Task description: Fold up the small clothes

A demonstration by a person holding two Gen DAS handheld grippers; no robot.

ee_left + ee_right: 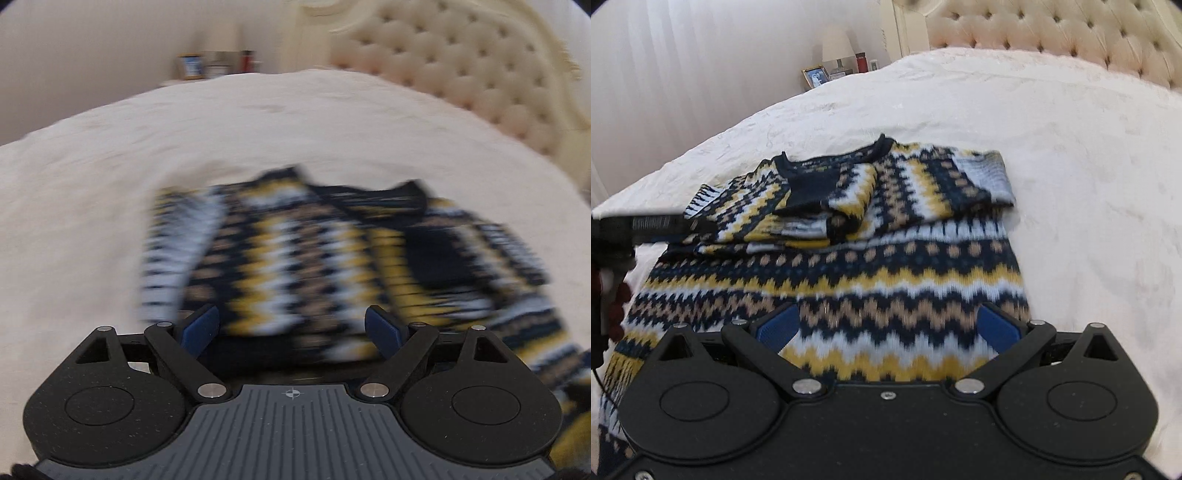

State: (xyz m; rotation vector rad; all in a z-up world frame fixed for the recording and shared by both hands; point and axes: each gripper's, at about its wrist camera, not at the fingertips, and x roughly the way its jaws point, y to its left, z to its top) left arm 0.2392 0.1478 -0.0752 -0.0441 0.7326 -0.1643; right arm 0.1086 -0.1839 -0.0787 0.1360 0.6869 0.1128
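Observation:
A knitted sweater (849, 266) in navy, yellow, white and tan zigzag bands lies flat on the white bed cover (1089, 184). Both sleeves are folded in across the chest below the dark collar (827, 162). My right gripper (888, 317) is open just above the lower body of the sweater, with its blue pads (777, 326) wide apart. In the blurred left wrist view, my left gripper (291, 317) also stands open over the sweater (295, 258), with nothing pinched between its pads (201, 326). A black gripper body (639, 225) reaches in at the sweater's left edge.
A cream tufted headboard (1071, 33) stands at the far right end of the bed. Beyond the bed's far edge, a nightstand carries a photo frame (816, 77), a lamp (837, 48) and a red bottle (862, 62). Bare bed cover (92, 184) lies around the sweater.

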